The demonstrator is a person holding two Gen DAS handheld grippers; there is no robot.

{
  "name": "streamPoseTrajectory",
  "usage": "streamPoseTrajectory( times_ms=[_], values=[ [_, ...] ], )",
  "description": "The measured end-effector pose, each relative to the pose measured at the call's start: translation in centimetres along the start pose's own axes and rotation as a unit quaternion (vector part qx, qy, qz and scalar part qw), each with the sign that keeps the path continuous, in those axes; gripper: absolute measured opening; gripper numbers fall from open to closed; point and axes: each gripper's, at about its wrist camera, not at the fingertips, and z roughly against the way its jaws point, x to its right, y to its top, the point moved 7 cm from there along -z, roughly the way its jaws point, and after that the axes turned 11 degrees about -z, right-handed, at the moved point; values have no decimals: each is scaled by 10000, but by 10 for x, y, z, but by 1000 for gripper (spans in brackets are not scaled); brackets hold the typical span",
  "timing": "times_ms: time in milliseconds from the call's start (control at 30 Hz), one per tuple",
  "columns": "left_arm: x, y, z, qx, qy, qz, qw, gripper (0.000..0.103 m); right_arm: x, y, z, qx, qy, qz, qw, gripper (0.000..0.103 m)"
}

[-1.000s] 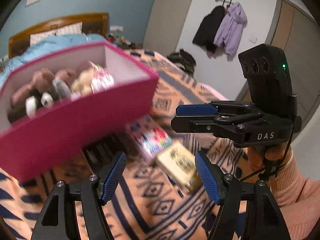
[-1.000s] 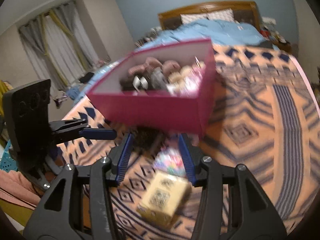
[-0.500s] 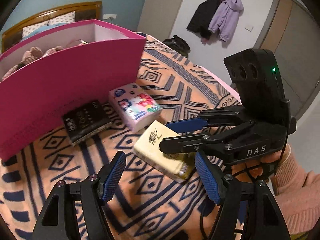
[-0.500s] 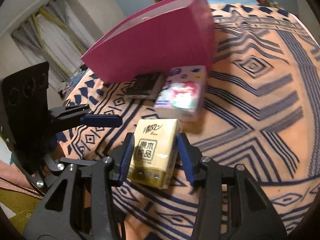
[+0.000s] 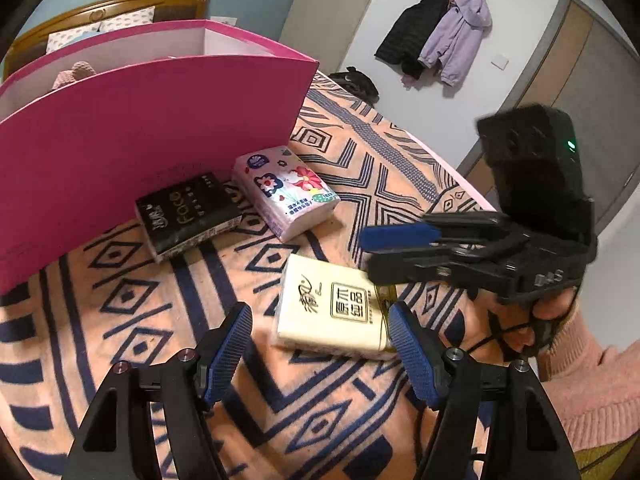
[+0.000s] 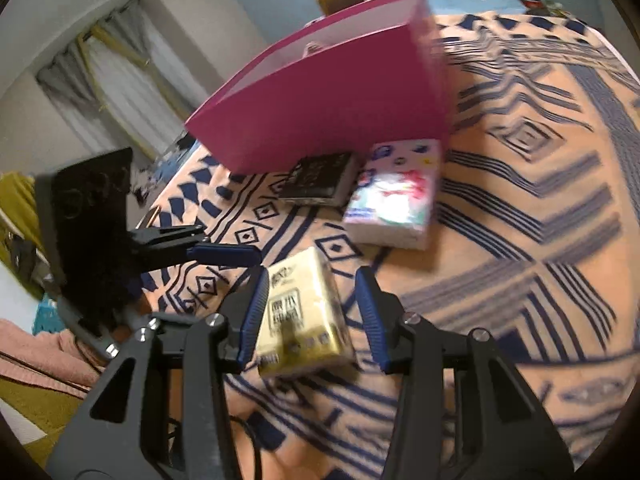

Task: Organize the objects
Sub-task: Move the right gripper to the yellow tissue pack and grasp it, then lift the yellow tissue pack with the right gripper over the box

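Note:
A yellow tissue pack [image 5: 334, 306] lies on the patterned bedspread [image 5: 120, 304]. My right gripper [image 6: 316, 314] is open with its blue pads on either side of this pack [image 6: 302, 312]; whether they touch it I cannot tell. My left gripper [image 5: 320, 350] is open and empty just in front of the pack. A floral tissue pack [image 5: 286, 192] and a black "face" tissue pack [image 5: 188, 214] lie beside a pink box [image 5: 140, 136] holding soft toys. The same things show in the right wrist view: floral pack [image 6: 394, 194], black pack [image 6: 318, 178], box [image 6: 332, 108].
The bed's wooden headboard [image 5: 104, 12] is behind the box. Coats [image 5: 436, 36] hang on the wall by a door [image 5: 580, 92]. Curtains [image 6: 120, 92] hang left of the bed. The person's pink-sleeved hand [image 5: 560, 344] holds the right gripper.
Both grippers have come down toward the bedspread and the packs. My right gripper has moved forward so its fingers now straddle the yellow pack. The left gripper has closed in on the same pack.

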Motion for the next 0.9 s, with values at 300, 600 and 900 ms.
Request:
streamPoseTrajectory(
  times_ms=[300, 600, 900],
  values=[
    [4, -2, -11, -189, -240, 8, 9995, 49, 7, -36, 6, -253, 42, -334, 9991, 48],
    [-1, -16, -6, -158, -338, 417, 9984, 48, 3, -20, -6, -167, 94, -307, 9993, 45],
    [-7, -12, -7, -94, -187, 652, 9977, 41, 9, -11, -13, -108, 24, -501, 9987, 44]
  ],
)
